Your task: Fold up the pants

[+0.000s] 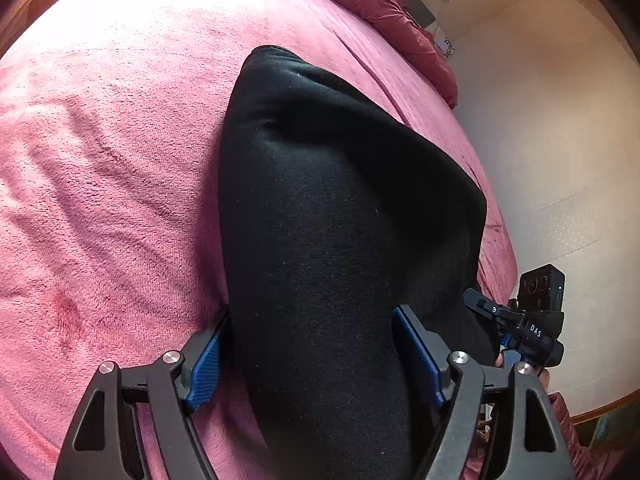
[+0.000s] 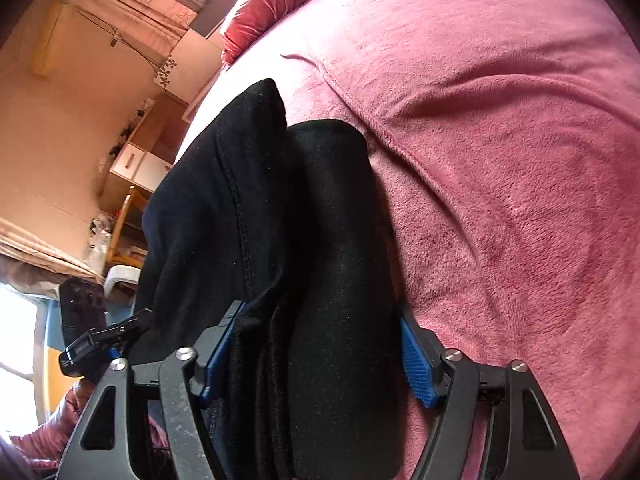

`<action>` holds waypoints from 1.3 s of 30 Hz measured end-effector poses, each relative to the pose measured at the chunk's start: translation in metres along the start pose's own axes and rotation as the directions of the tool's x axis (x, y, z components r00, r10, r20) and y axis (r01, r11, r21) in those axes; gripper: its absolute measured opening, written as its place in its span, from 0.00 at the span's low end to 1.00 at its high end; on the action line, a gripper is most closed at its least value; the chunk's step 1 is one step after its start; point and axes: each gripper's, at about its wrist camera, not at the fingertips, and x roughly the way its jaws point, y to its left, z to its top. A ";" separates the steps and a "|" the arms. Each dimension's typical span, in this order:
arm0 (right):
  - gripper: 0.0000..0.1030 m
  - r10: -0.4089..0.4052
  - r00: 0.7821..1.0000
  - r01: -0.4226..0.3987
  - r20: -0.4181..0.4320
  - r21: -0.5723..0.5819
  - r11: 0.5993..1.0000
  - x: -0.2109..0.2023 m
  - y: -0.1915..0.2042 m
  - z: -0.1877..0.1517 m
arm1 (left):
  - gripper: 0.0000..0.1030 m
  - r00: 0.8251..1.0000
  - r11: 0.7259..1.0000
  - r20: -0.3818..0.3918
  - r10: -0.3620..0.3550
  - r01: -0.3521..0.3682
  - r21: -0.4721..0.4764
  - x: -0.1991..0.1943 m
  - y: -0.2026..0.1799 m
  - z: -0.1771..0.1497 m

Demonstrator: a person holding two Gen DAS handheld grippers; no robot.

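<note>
The black pants [image 1: 332,216] are folded into a thick bundle and held over a pink blanket [image 1: 112,152]. My left gripper [image 1: 308,344] is shut on one end of the bundle, the blue pads [image 1: 206,364] pressing both sides of the thick fabric. My right gripper [image 2: 316,344] is shut on the pants [image 2: 304,240] too, with several layers between its blue pads [image 2: 416,364]. The right gripper also shows at the right of the left wrist view [image 1: 516,320], beside the bundle. The far end of the pants rests on the blanket.
The pink blanket [image 2: 500,160] covers the bed, with a seam ridge [image 2: 384,128] running across it. A red pillow or duvet [image 1: 392,12] lies at the head. The bed edge and white floor [image 1: 552,160] lie to the right. Drawers and a chair [image 2: 132,184] stand beyond.
</note>
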 end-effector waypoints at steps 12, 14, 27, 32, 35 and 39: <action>0.40 -0.003 1.000 0.003 -0.009 -0.062 0.998 -0.019 0.034 -0.003 | 0.48 0.997 0.998 0.038 -0.061 0.060 0.030 -0.033 -0.005 -0.009; 0.39 0.006 1.000 -0.007 -0.009 -0.080 0.997 -0.020 0.041 -0.001 | 0.48 0.996 0.997 0.056 -0.063 0.061 0.037 -0.042 -0.005 -0.009; 0.39 0.080 0.997 -0.080 -0.008 -0.199 0.977 0.017 0.112 0.038 | 0.47 0.979 0.999 0.203 -0.026 0.017 0.048 -0.106 0.013 0.014; 0.39 0.089 0.996 -0.089 -0.010 -0.232 0.969 0.039 0.135 0.069 | 0.47 0.969 0.999 0.248 0.005 -0.013 0.030 -0.117 0.027 0.042; 0.39 0.090 0.996 -0.091 -0.012 -0.243 0.966 0.055 0.147 0.087 | 0.47 0.965 0.999 0.262 0.023 -0.028 0.017 -0.119 0.035 0.061; 0.39 0.084 0.996 -0.087 -0.023 -0.247 0.965 0.077 0.161 0.109 | 0.47 0.961 0.998 0.269 0.062 -0.068 0.015 -0.117 0.043 0.088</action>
